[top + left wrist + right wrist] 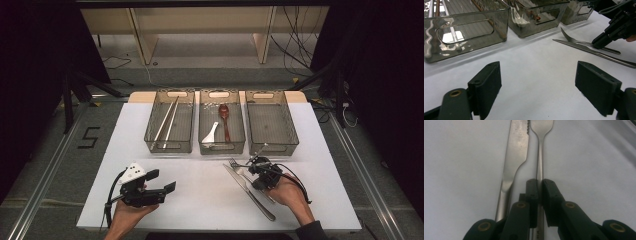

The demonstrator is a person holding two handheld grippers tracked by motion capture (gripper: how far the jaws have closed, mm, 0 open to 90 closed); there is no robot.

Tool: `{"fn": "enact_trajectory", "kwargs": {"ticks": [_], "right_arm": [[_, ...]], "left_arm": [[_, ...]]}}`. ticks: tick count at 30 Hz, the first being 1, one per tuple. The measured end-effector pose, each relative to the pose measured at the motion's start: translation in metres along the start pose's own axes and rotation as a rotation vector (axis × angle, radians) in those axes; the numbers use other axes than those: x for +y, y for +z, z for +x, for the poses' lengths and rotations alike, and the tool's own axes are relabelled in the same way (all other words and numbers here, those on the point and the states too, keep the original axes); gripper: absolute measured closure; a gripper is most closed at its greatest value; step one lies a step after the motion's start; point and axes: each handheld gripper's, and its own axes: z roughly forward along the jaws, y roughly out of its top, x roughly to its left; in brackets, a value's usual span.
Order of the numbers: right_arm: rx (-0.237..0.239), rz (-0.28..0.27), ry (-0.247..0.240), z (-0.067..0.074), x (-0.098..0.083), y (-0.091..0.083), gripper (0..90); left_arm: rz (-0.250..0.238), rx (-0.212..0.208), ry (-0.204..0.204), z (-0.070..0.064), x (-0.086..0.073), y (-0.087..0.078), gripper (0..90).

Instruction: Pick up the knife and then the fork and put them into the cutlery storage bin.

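On the white bench [200,200], my left tool [537,87] sits released. My right tool [539,186] is clenched on the fork [539,167] beside the knife [515,152] — thin, stiff, slick steel, so I grip mid-handle.

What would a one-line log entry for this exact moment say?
right gripper: shut on fork handle | fork: flat on table beside knife | left gripper: open, holding nothing | right tray: holds nothing
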Motion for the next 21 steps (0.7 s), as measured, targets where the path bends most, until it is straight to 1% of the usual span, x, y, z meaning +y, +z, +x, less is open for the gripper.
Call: {"fn": "enact_trajectory", "kwargs": {"ticks": [3, 7, 13, 16, 21], "right_arm": [[0.005, -0.003, -0.006, -0.002, -0.001, -0.001, 83.7], [0.016, -0.026, -0.004, -0.003, -0.003, -0.004, 83.7], [0.023, -0.035, -0.011, -0.005, -0.004, -0.007, 83.7], [0.022, -0.046, -0.006, -0.006, -0.005, -0.010, 83.7], [0.026, -0.075, -0.015, -0.005, -0.005, -0.017, 83.7]], "left_arm": [[-0.004, 0.000, 0.001, 0.000, 0.000, 0.000, 20.5], [0.000, 0.003, 0.002, 0.000, 0.000, 0.000, 20.6], [0.000, 0.003, 0.003, 0.000, 0.000, 0.000, 20.6], [-0.001, 0.005, 0.004, 0.001, 0.000, 0.000, 20.7], [-0.005, 0.006, 0.005, 0.000, 0.000, -0.001, 20.6]]}}
